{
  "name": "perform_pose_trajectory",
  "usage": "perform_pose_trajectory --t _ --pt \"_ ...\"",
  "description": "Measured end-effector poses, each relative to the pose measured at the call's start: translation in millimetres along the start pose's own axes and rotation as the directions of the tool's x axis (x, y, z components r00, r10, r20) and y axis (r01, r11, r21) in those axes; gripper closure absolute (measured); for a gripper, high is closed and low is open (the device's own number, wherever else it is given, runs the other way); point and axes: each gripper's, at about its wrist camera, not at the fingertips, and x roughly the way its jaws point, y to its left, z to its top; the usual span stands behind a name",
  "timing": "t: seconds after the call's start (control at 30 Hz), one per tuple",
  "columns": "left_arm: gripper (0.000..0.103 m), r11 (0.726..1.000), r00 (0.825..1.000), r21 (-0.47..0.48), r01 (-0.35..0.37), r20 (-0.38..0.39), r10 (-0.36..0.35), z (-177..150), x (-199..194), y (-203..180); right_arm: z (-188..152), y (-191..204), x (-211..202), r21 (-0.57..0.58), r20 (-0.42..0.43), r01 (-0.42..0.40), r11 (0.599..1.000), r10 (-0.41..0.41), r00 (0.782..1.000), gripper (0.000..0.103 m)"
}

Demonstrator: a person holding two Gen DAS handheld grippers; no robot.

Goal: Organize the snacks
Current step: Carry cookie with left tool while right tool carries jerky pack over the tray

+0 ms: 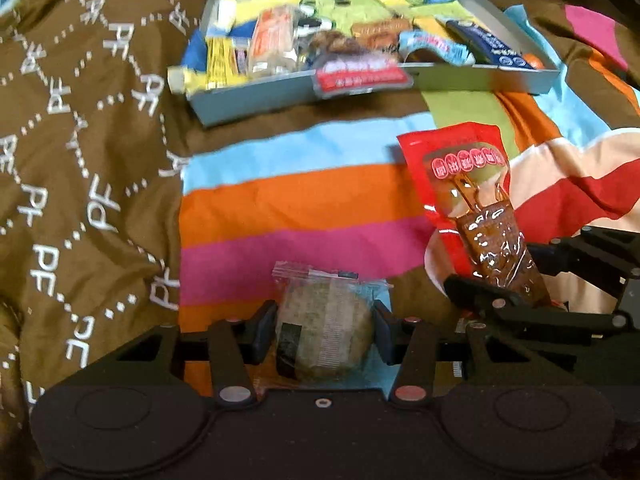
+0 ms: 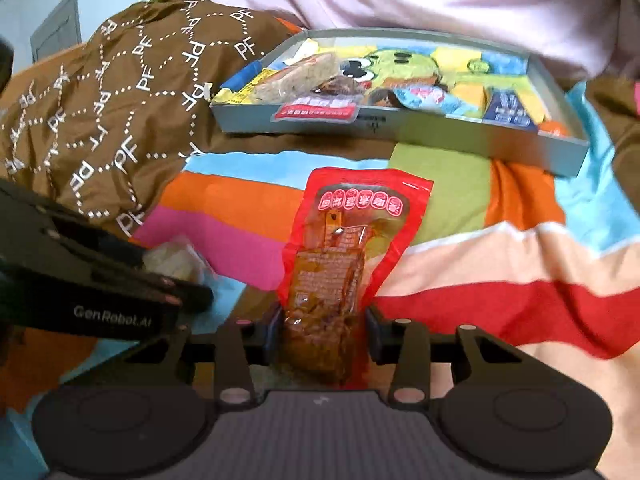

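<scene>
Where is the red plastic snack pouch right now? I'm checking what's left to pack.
The red plastic snack pouch is gripped at its near end by the right gripper over the striped blanket, short of the grey tray.

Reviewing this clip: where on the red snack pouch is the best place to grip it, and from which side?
Probably the near, bulging end of the red snack pouch, approached from the end away from the tray. The filling gives the right gripper fingers something firm; the far end is flat film.

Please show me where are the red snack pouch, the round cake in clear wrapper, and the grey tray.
red snack pouch [image 2: 352, 216]: right wrist view, its printed upper half.
round cake [image 1: 326, 330]: left wrist view, its middle.
grey tray [image 2: 440, 128]: right wrist view, its near wall.
</scene>
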Motion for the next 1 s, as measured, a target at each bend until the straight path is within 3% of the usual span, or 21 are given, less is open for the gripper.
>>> perform_pose_trajectory --t 0.27,0.63,1.0 --pt "0.052 1.0 0.996 0.015 -0.02 0.089 0.019 10.7 -18.0 -3.9 2.3 1.6 -12.1 -0.071 0.071 0.098 0.993 -0.093 0.993 0.058" --pt "0.052 0.998 0.976 0.011 -0.058 0.211 0.054 29.2 -28.5 -3.5 9.5 -10.2 -26.9 -0.037 0.157 0.164 0.986 -0.156 0.975 0.058" --pt "0.052 0.996 0.935 -0.072 -0.045 0.349 0.068 69.7 -42.6 -4.4 19.6 -19.5 -41.4 0.018 0.291 0.212 0.977 -0.208 0.934 0.058"
